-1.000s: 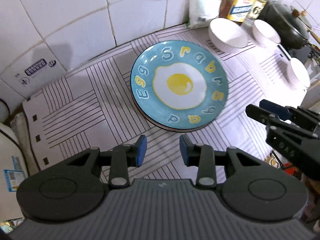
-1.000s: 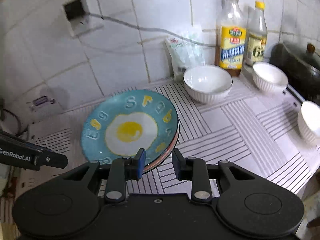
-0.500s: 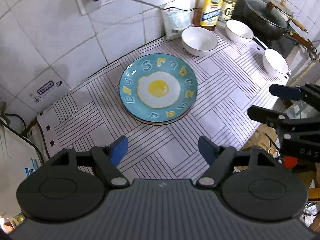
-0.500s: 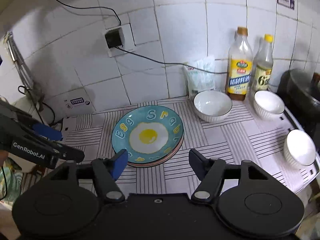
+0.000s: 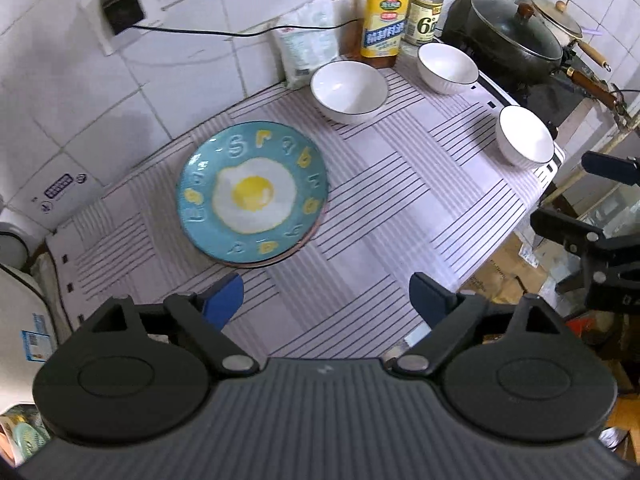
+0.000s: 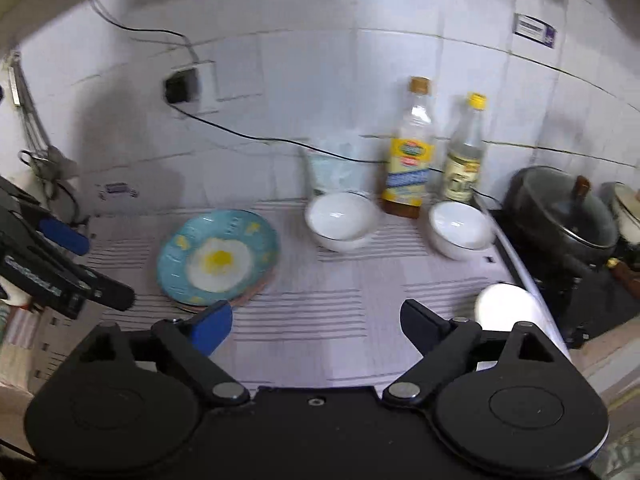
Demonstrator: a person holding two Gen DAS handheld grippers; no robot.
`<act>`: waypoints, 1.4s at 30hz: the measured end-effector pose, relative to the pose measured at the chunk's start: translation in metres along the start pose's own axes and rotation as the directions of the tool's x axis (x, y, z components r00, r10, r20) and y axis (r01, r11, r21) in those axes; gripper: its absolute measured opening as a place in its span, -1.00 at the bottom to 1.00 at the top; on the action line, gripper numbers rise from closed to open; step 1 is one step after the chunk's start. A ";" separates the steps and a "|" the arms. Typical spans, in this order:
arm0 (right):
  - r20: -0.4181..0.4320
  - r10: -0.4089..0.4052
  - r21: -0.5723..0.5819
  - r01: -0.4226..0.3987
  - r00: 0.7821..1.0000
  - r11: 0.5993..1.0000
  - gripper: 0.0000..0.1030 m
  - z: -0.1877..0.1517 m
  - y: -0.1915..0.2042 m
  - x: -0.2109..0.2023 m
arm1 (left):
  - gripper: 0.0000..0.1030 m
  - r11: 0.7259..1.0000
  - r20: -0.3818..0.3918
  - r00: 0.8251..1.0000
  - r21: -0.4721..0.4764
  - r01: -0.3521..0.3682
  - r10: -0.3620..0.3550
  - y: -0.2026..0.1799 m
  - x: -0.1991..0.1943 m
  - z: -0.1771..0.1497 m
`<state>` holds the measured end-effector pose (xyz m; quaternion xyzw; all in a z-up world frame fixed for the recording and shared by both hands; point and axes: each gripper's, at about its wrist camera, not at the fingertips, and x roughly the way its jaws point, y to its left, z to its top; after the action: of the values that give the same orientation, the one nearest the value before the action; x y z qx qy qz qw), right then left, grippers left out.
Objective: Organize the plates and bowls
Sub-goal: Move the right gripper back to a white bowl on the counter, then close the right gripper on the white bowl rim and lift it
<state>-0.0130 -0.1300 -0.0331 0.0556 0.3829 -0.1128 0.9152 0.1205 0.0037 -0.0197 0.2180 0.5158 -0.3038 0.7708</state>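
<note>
now left hand-held gripper angled downward, jaws opening

Plate stack left on counter; three bowls right, bottles behind.

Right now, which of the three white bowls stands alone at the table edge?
The white bowl by the table's stove-side edge; the other two bowls sit near the bottles at the wall.
</note>
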 end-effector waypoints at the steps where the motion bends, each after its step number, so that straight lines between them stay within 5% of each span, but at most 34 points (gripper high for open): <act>1: -0.006 -0.011 0.002 0.011 1.000 1.000 0.82 0.000 -0.009 0.001 | 0.77 1.000 -0.005 1.000 -0.005 -0.003 0.003 -0.007 0.004 0.004; 19: -0.001 0.003 -0.015 -0.003 1.000 1.000 0.82 -0.040 -0.153 0.035 | 0.77 0.999 0.032 0.999 -0.018 0.035 -0.034 -0.118 0.050 0.074; 24: 0.007 -0.020 0.081 0.020 1.000 0.997 0.82 -0.056 -0.193 0.058 | 0.74 0.995 -0.004 0.996 -0.046 0.090 -0.090 -0.146 0.078 0.091; 35: 0.017 -0.093 0.006 0.093 0.996 0.996 0.83 -0.104 -0.214 0.119 | 0.70 0.981 0.003 0.981 -0.009 0.195 -0.195 -0.199 0.155 0.121; 42: -0.019 -0.117 -0.021 0.116 0.993 0.993 0.83 -0.113 -0.220 0.153 | 0.70 0.980 -0.003 0.980 -0.005 0.200 -0.200 -0.220 0.210 0.138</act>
<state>-0.0416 -0.3466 -0.2248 0.0252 0.3957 -0.1616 0.9037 0.1190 -0.2957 -0.1679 0.1636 0.5371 -0.3782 0.7360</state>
